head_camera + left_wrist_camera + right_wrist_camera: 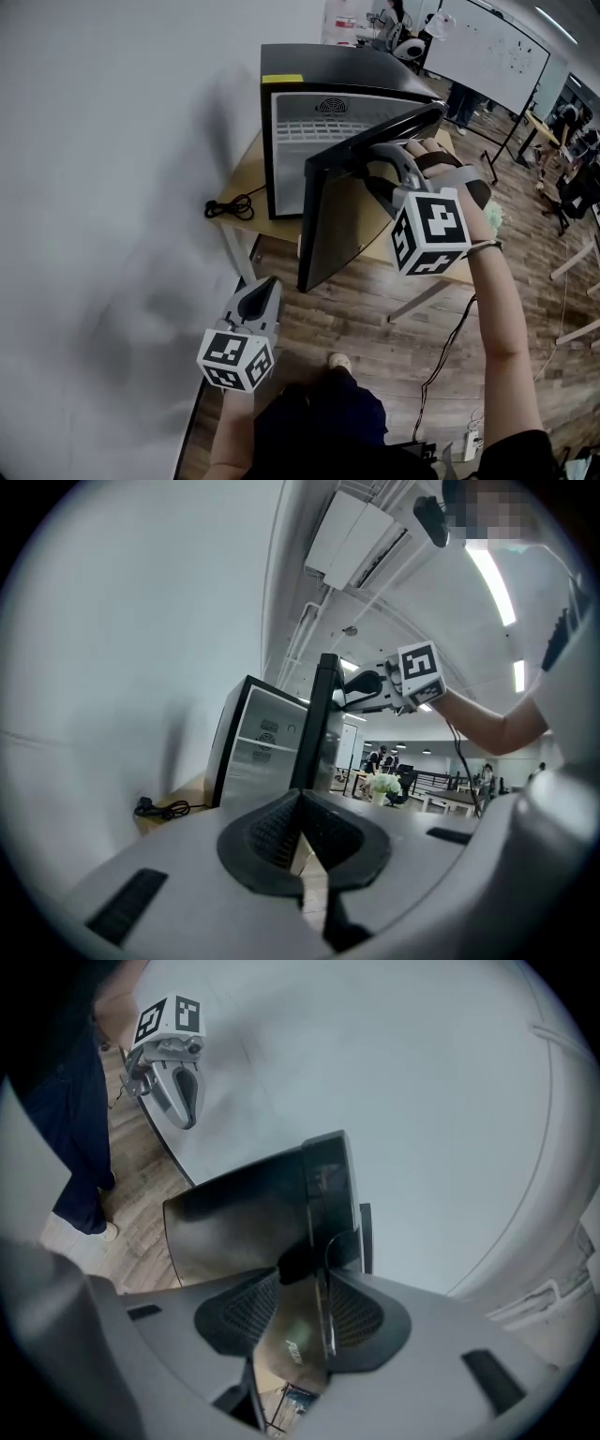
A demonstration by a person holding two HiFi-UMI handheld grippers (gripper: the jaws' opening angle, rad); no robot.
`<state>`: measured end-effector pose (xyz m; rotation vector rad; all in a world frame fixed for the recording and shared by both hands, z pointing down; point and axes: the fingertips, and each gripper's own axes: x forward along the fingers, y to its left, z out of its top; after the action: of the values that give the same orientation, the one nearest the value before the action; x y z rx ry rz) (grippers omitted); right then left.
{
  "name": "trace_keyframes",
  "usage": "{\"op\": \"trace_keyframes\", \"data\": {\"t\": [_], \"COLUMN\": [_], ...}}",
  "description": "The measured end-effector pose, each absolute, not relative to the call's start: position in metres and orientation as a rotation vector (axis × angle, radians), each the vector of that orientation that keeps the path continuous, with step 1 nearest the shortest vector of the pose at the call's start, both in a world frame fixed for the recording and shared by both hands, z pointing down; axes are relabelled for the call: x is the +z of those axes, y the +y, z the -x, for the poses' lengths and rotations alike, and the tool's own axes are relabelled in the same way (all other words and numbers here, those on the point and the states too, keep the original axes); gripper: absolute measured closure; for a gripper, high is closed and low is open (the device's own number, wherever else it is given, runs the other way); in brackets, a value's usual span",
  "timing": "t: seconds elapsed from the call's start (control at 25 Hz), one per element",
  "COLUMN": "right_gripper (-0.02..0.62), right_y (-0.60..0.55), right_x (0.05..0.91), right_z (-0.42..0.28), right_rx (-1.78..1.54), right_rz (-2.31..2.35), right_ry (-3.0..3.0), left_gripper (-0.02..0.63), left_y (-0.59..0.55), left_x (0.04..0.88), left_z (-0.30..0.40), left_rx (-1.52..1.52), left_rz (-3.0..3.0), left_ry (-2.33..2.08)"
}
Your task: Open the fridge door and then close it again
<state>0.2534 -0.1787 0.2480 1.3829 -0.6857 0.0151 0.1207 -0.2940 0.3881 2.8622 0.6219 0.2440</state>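
There was one small black fridge (319,80) at the upper middle of the head view, standing on one wooden table (246,173). Its single door (342,220) hung partly open and swung toward the lower middle of the frame. One black cord (230,206) lay coiled on the table just left of the fridge.

Two grippers were in view, each with one marker cube. The right gripper (375,169) pinched the top edge of the door, which ran between its pads in the right gripper view (314,1288). The left gripper (265,284) sat at the lower left, well apart from the fridge, with its jaws pressed together on nothing (300,799).

The door hid most of the fridge's inside, leaving only the pale back wall and one wire shelf visible. In the head view, the right gripper's tips were partly lost behind the door edge. The far side of the table was covered by the door and the arm.
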Motion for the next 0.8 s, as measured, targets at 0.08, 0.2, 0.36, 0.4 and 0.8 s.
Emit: {"op": "trace_keyframes", "data": {"t": [0.08, 0.2, 0.36, 0.4, 0.8], "right_gripper": [0.453, 0.453, 0.453, 0.453, 0.453], "right_y": [-0.178, -0.179, -0.173, -0.167, -0.117], "right_x": [0.25, 0.251, 0.252, 0.252, 0.252], "right_z": [-0.255, -0.258, -0.255, -0.251, -0.217], "right_rx": [0.028, 0.046, 0.062, 0.063, 0.039], "right_rz": [-1.378, -1.369, -1.358, -1.354, -1.31], "right_ry": [-0.683, -0.677, -0.672, -0.671, -0.699], "left_gripper": [0.598, 0.598, 0.598, 0.598, 0.598], "left_y": [-0.293, -0.295, -0.291, -0.286, -0.233], "left_x": [0.39, 0.392, 0.393, 0.393, 0.393], "left_z": [-0.123, -0.13, -0.134, -0.132, -0.109], "left_rx": [0.255, 0.268, 0.273, 0.274, 0.286], "left_rz": [-2.856, -2.849, -2.848, -2.85, -2.843], "left_ry": [0.653, 0.686, 0.708, 0.708, 0.664]}}
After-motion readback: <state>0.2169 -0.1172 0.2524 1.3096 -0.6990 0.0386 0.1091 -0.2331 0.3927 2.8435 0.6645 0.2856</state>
